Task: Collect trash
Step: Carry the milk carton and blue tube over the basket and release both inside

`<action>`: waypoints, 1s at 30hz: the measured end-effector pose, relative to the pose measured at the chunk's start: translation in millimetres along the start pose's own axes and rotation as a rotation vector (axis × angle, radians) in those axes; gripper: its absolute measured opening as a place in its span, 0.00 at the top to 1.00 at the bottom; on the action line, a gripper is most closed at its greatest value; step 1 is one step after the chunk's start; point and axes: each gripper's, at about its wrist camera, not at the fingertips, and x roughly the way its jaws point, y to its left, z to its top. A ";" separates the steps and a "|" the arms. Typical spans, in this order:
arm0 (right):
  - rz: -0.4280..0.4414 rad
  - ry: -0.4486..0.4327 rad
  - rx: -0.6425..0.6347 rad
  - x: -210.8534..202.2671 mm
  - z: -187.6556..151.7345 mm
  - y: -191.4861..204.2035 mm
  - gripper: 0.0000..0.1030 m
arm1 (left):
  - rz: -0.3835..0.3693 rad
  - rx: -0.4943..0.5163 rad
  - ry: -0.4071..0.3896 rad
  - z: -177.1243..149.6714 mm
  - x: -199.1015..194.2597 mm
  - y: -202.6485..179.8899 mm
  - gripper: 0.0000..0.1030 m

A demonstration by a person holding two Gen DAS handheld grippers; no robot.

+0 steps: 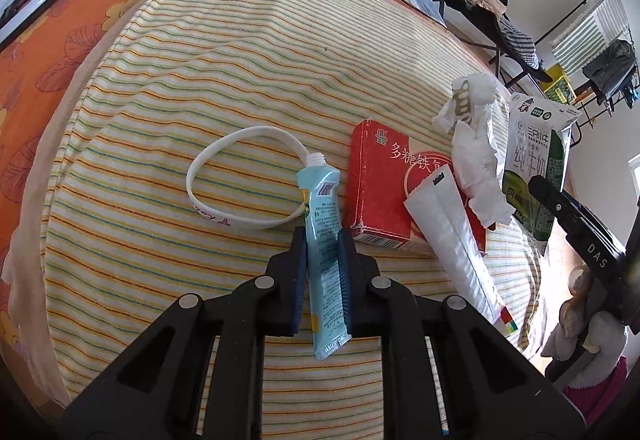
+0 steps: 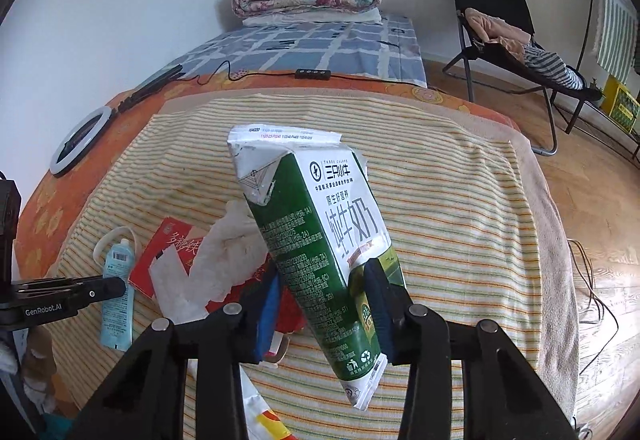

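Teal tube (image 1: 325, 240) lying 12-to-6 between left fingers (image 1: 344, 260), which are pinching it; right fingers (image 2: 378, 304) are clamping milk carton (image 2: 320, 240).

Blue tube (image 1: 325, 240), uncapped, flat on striped cloth, pinched betw. left gripper pads. Green/white milk carton (image 2: 320, 240) tilted, clamped in right gripper, lifted off cloth. Red box (image 1: 380, 188), crumpled tissue (image 1: 476, 144), white sachet (image 1: 456, 236) piled tog., white band (image 1: 240, 180) beside tube.

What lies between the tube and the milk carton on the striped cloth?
In the left wrist view, a red box, with a white sachet and crumpled tissue on it, separates tube from carton.
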 end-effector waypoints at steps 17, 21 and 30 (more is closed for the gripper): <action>-0.046 -0.032 0.062 -12.2 3.2 -22.9 0.75 | 0.031 0.079 -0.034 -2.6 3.8 -22.6 0.95; -0.028 -0.069 0.087 -26.8 5.1 -26.7 0.76 | 0.016 0.087 -0.090 0.0 -14.3 -23.9 0.96; 0.041 -0.111 0.111 -62.3 3.6 -23.0 0.76 | -0.010 0.113 -0.127 -9.0 -45.8 -26.4 0.96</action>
